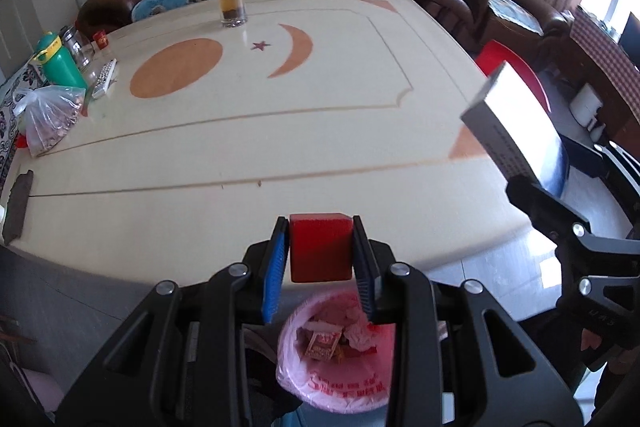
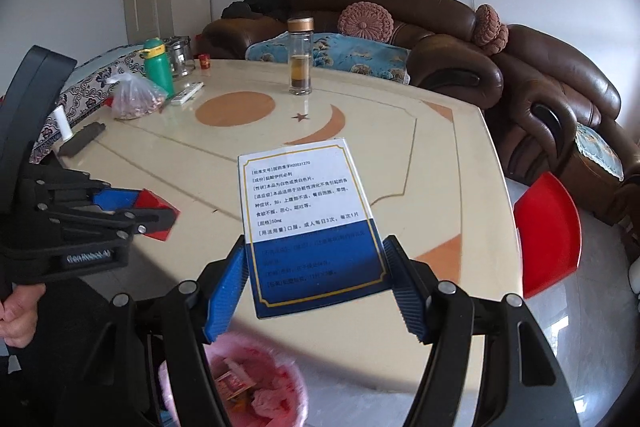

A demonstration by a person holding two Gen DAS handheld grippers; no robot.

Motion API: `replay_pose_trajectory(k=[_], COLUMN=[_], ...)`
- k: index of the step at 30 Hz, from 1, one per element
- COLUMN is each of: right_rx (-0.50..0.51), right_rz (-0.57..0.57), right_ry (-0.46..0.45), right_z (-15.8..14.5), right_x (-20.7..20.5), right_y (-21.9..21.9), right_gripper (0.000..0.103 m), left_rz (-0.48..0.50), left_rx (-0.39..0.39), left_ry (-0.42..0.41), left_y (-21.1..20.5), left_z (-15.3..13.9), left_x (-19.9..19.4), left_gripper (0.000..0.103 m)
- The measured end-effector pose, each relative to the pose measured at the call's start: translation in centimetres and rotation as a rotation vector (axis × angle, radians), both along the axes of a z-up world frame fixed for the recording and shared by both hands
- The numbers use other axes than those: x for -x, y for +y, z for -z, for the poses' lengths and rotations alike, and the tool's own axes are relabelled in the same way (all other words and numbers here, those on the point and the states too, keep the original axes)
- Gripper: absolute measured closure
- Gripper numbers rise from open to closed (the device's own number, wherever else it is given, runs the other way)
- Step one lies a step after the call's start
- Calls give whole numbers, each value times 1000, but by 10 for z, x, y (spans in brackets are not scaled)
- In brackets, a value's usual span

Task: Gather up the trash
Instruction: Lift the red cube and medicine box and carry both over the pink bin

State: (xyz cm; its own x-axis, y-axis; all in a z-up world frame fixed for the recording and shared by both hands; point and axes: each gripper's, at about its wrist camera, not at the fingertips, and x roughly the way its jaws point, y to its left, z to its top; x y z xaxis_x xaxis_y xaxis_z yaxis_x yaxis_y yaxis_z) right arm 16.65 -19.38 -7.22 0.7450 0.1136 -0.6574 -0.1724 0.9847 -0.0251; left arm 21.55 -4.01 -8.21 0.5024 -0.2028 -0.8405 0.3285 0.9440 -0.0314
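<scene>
From the left wrist camera, the left hand-held gripper [image 1: 320,259] is closed on a small red box [image 1: 321,247], its blue ribbed pads pressed on two opposite smooth sides. Straight below and a little nearer than the box sits the bin [image 1: 332,359], lined with a thin pink plastic bag and already holding crumpled wrappers (the drop looks almost vertical from here). Beyond lies the glossy cream desk [image 1: 280,131]. At the right edge, the white and blue carton [image 1: 516,123] shows in the other gripper.

From the right wrist camera, the right hand-held gripper [image 2: 318,279] clamps that flat cardboard carton [image 2: 312,223] across its blue near end, with its long axis pointing away toward the far side of the desk [image 2: 400,155]. The bin [image 2: 256,383] lies below and to the left of these jaws, so this hand probably has a short sideways shift left. The left gripper [image 2: 136,207] with the red box [image 2: 158,213] hangs at the left.
</scene>
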Motion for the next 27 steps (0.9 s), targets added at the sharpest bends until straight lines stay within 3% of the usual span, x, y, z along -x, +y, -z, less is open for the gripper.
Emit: replay_pose_trajectory(k=[11,19,27], right_rx=[1,9,-9], right_rz=[-19,-31,-23], right_ry=[12,72,185], right_z=[1,29,73], right_x=[67,99,107], right_y=[28,46,53], right_gripper=[38,38,38], left_rz=[45,80,88], left_rx=[-15,-38,-59], left_ry=[5,71,157], left_y=[11,15,25], left_z=[13,48,91], left_x=[56,83,94], left_gripper=[72,72,72])
